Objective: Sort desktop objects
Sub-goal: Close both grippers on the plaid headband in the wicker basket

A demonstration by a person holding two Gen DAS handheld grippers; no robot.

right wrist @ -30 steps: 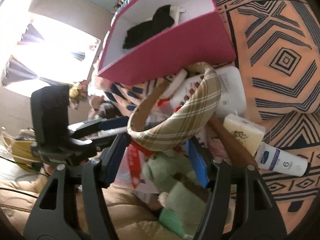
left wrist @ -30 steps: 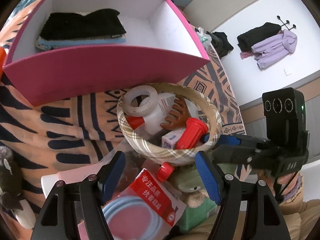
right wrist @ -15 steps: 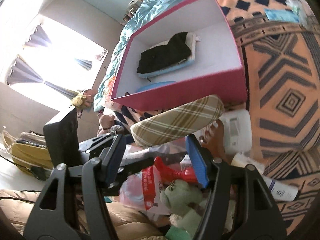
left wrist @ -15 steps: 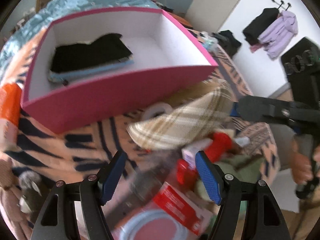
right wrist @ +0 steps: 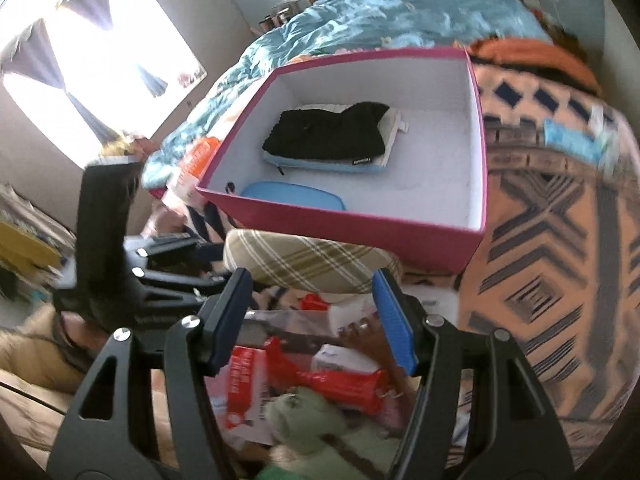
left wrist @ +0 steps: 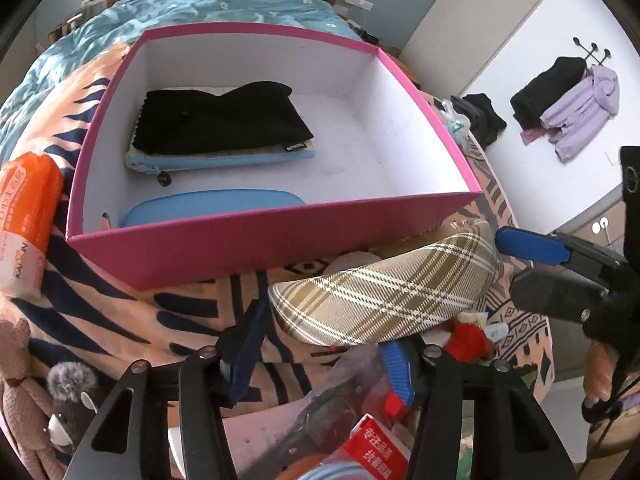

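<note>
The pink box's (left wrist: 260,236) near wall hid most of the blue case (left wrist: 212,210). The patterned blanket (right wrist: 560,240) was blurred in the right wrist view.

headband (left wrist: 384,300) lies before the box (left wrist: 256,240); cloth (left wrist: 216,120) on pouch (left wrist: 224,158), seemingly, inside it.

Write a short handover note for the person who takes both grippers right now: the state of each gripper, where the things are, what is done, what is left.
Left gripper: fingers apart, tips at one end of the plaid headband.
Right gripper: fingers apart, tips at the headband's other end. I cannot tell which gripper carries it.
The headband hangs above the pile, in front of the pink box near wall.
Done: black cloth on blue pouch, and blue case, are in the box.
Left: headband, red packet, green plush toy and other small items in the pile.
</note>
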